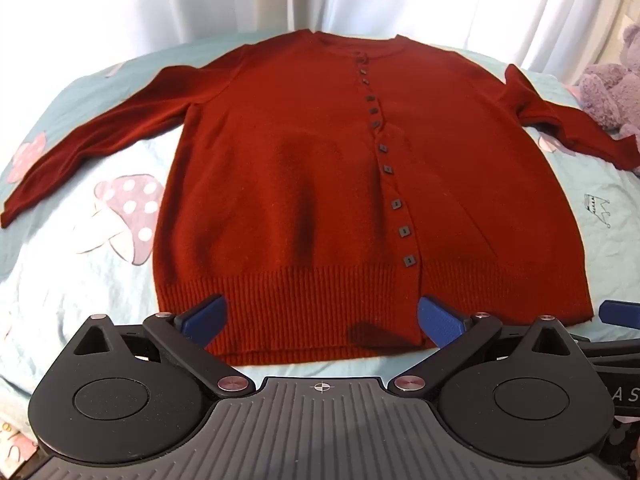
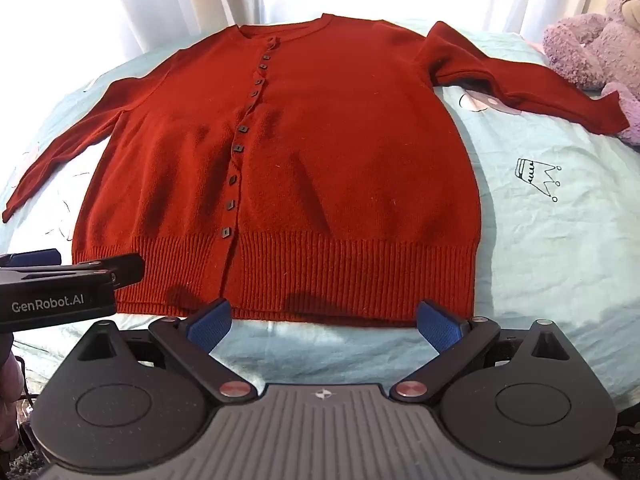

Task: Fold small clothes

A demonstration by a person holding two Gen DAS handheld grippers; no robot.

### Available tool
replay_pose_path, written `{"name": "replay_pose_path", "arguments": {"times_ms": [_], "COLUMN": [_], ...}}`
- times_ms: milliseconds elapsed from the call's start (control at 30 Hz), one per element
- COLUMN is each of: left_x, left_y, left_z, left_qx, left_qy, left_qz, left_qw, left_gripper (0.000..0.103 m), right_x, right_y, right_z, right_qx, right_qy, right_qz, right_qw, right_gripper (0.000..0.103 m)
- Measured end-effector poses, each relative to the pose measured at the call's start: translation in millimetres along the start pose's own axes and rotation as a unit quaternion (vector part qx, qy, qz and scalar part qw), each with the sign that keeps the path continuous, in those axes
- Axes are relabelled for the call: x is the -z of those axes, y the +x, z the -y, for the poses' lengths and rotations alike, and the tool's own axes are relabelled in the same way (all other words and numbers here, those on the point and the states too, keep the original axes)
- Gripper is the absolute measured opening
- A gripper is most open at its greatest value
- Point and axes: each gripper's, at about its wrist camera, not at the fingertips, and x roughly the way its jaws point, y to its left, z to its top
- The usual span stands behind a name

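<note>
Left wrist view: the left gripper (image 1: 322, 316) is hovering wide open and empty over the ribbed hem of the red cardigan (image 1: 320, 168), so folding is only starting; next, likely, a sleeve needs bringing in. The cardigan is lying flat, buttoned, sleeves spread, on the bed (image 1: 60, 280).

Right wrist view: the right gripper (image 2: 324, 320) is waiting wide open, holding nothing, just short of the hem. A plush toy (image 2: 592, 48) is sitting by the far sleeve, perhaps touching it.

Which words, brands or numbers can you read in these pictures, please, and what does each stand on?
"GenRobot.AI": white print on the black body of the left hand-held gripper, seen from the right wrist.
"A S": partial white letters, cut off at the frame edge, on the black right hand-held gripper in the left wrist view.
</note>
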Motion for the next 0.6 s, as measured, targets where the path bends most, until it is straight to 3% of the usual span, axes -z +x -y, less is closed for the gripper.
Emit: {"name": "replay_pose_path", "arguments": {"times_ms": [600], "left_x": [1.8], "left_y": [6.3], "left_z": [1.5], "left_qx": [-0.006], "left_qy": [0.001], "left_qz": [-0.013], "left_qw": [0.9999], "left_gripper": [0.103], "right_x": [-5.0], "right_y": [2.7], "right_z": [2.5], "right_qx": [0.004], "right_qy": [0.011], "right_qz": [-0.006], "right_qw": [1.0], "right_gripper": [0.099]}}
